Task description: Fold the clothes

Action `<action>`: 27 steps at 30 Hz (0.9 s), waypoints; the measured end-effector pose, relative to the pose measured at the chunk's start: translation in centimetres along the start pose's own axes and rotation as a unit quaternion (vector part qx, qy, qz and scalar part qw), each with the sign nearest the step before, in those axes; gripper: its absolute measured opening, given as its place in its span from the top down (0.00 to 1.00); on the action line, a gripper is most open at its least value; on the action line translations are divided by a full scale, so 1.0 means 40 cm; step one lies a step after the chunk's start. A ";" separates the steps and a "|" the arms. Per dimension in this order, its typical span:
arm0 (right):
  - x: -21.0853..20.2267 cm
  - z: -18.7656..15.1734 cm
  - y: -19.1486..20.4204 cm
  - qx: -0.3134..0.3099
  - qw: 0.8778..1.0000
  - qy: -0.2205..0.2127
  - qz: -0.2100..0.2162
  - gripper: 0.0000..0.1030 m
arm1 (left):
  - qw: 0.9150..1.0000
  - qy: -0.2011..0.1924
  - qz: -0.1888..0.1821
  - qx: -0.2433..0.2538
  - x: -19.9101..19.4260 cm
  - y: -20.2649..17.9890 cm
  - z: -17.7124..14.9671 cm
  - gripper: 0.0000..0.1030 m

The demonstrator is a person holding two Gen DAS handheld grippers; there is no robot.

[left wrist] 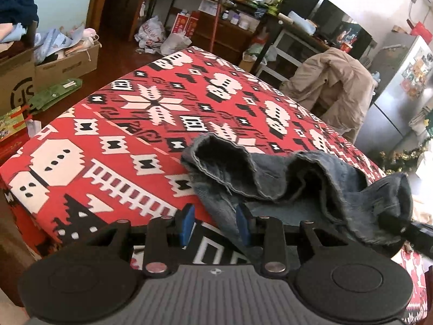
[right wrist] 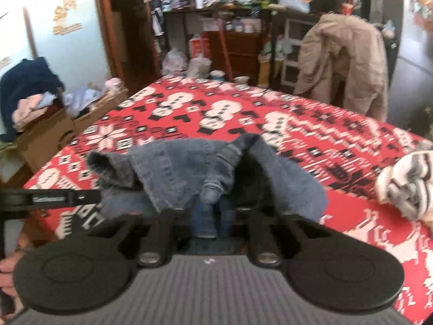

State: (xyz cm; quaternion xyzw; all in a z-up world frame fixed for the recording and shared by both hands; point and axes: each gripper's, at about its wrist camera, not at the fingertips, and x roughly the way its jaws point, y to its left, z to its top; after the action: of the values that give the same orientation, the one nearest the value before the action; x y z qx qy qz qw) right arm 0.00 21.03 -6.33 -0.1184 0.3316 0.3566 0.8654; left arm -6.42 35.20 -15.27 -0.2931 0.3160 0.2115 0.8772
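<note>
A blue denim garment (left wrist: 295,178) lies crumpled on the near edge of the table, its hems standing up in folds. My left gripper (left wrist: 215,214) is open at the table's front edge, and a strip of denim hangs against its right blue pad (left wrist: 241,223). In the right wrist view the denim garment (right wrist: 173,168) drapes over my right gripper (right wrist: 212,211), which is shut on a bunched fold of it. The left gripper's black body (right wrist: 67,197) reaches in from the left, beside the garment.
A red, white and black patterned cloth covers the table (left wrist: 151,124). A white and grey striped garment (right wrist: 406,181) lies at the right edge. A beige jacket (right wrist: 343,57) hangs on a chair behind. Cardboard boxes (left wrist: 65,65) of clothes stand left.
</note>
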 end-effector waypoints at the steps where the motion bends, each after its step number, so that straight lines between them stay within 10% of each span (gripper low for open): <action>1: 0.000 0.007 -0.003 0.005 1.000 -0.008 -0.005 0.90 | 1.000 -0.001 0.001 0.004 0.003 0.000 0.004 0.68; 16: -0.040 0.185 -0.195 0.108 0.990 -0.082 -0.049 0.91 | 0.991 -0.021 0.058 0.117 0.053 -0.043 0.023 0.74; 27: 0.002 0.236 -0.264 0.100 0.991 -0.058 -0.075 0.91 | 0.985 -0.029 0.005 0.170 0.120 -0.035 0.098 0.68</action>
State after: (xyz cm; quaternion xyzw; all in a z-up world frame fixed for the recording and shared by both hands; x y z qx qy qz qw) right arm 12.01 17.64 0.38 -0.0355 0.3053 0.2618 0.9149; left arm -0.55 37.58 -15.52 -0.1319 0.3229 0.1676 0.9221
